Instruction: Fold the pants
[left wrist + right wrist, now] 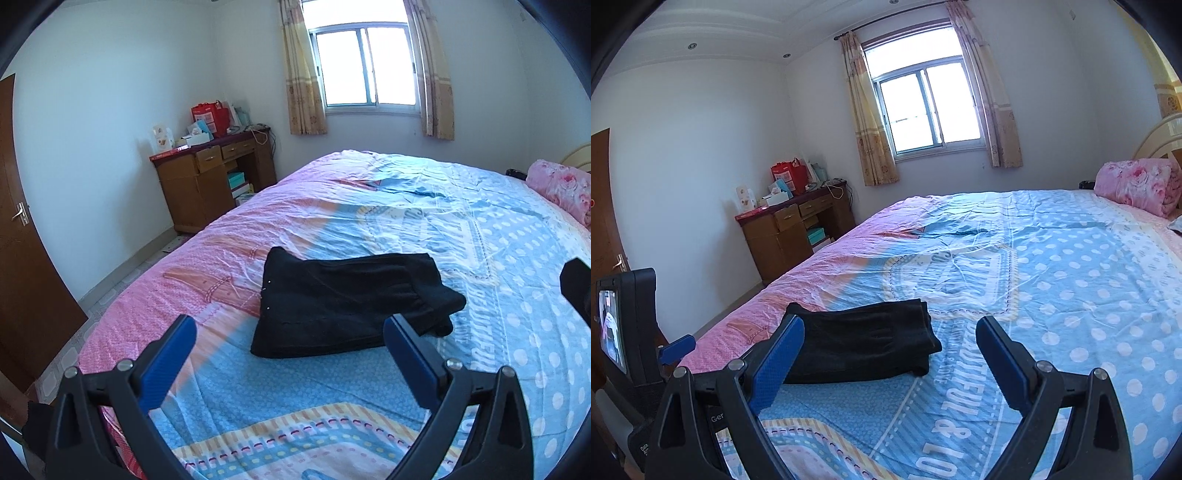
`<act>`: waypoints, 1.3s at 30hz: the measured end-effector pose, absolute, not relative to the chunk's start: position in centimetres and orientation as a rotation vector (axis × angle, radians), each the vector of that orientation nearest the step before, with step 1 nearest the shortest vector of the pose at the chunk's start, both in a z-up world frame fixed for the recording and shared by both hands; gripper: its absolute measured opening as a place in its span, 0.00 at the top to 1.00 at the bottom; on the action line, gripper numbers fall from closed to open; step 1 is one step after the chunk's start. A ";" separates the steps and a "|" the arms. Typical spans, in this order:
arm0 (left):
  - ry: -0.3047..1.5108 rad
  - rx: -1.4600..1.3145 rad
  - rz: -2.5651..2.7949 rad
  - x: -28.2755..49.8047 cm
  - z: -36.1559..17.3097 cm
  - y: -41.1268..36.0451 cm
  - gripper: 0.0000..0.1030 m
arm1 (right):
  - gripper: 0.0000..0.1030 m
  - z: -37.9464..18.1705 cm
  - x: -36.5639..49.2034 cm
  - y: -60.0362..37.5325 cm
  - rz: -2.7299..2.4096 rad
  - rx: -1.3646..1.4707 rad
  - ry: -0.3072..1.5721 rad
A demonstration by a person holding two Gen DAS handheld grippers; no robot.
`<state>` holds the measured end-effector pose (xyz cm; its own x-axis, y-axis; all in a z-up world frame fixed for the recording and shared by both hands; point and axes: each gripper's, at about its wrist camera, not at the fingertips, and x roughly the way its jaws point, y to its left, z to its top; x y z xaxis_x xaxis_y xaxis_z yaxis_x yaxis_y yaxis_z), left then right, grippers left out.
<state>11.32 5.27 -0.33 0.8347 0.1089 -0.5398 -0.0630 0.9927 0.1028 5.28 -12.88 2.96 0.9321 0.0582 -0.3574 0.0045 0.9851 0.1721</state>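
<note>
Black pants [347,306] lie folded on bed quilt [480,258], long axis left-right, ahead of both tools. Left gripper [290,345] centred on bundle, nearer; right gripper [890,347] sits off its right end. Both jaws wide apart, holding nothing.

The blue-and-pink printed quilt [1052,266] carried large white lettering — only "01 &" read clearly near its front edge; a black label [716,419] showed "Ger".
</note>
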 end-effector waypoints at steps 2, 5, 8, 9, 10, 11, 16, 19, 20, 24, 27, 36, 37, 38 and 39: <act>0.583 0.075 0.085 11.3 -0.3 5.2 0.00 | 0.08 3.1 5.0 -12.7 0.020 0.163 0.364; 0.590 0.061 0.082 11.3 -0.1 5.4 0.00 | 0.08 3.3 4.9 -12.5 0.015 0.148 0.355; 0.584 0.055 0.079 11.1 0.2 5.5 0.00 | 0.08 3.3 4.8 -12.5 0.019 0.151 0.360; 0.582 0.058 0.082 11.0 0.3 5.5 0.00 | 0.08 3.3 4.8 -12.6 0.019 0.154 0.360; 0.579 0.060 0.087 11.0 0.4 5.6 0.00 | 0.08 3.4 4.8 -12.6 0.021 0.156 0.358; 0.576 0.060 0.089 10.9 0.5 5.6 0.00 | 0.08 3.4 4.8 -12.6 0.021 0.156 0.358; 0.571 0.057 0.088 10.6 0.7 5.6 0.00 | 0.08 3.5 4.6 -12.7 0.018 0.154 0.354; 0.571 0.057 0.088 10.5 0.8 5.7 0.00 | 0.08 3.4 4.7 -12.8 0.020 0.156 0.355; 0.572 0.056 0.089 10.5 0.7 5.6 0.00 | 0.08 3.4 4.7 -12.8 0.018 0.156 0.357; 0.582 0.061 0.084 10.6 0.6 5.6 0.00 | 0.08 3.2 4.8 -12.8 0.016 0.163 0.365; 0.596 0.055 0.082 10.7 0.4 5.7 0.00 | 0.08 2.9 4.9 -12.8 0.017 0.163 0.376; 0.602 0.052 0.078 10.9 0.0 5.9 0.00 | 0.08 2.8 5.0 -12.5 0.014 0.161 0.381; 0.601 0.053 0.078 10.9 0.0 5.9 0.00 | 0.08 2.9 5.0 -12.4 0.015 0.162 0.381; 0.600 0.056 0.077 10.9 0.0 5.8 0.00 | 0.08 2.8 5.0 -12.4 0.014 0.161 0.382; 0.600 0.059 0.076 11.0 -0.1 5.7 0.00 | 0.08 2.8 5.0 -12.4 0.013 0.160 0.383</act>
<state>10.96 5.73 -0.08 0.8229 0.0881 -0.5613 -0.0541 0.9956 0.0770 5.02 -12.36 2.84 0.9275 0.0428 -0.3713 0.0176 0.9873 0.1580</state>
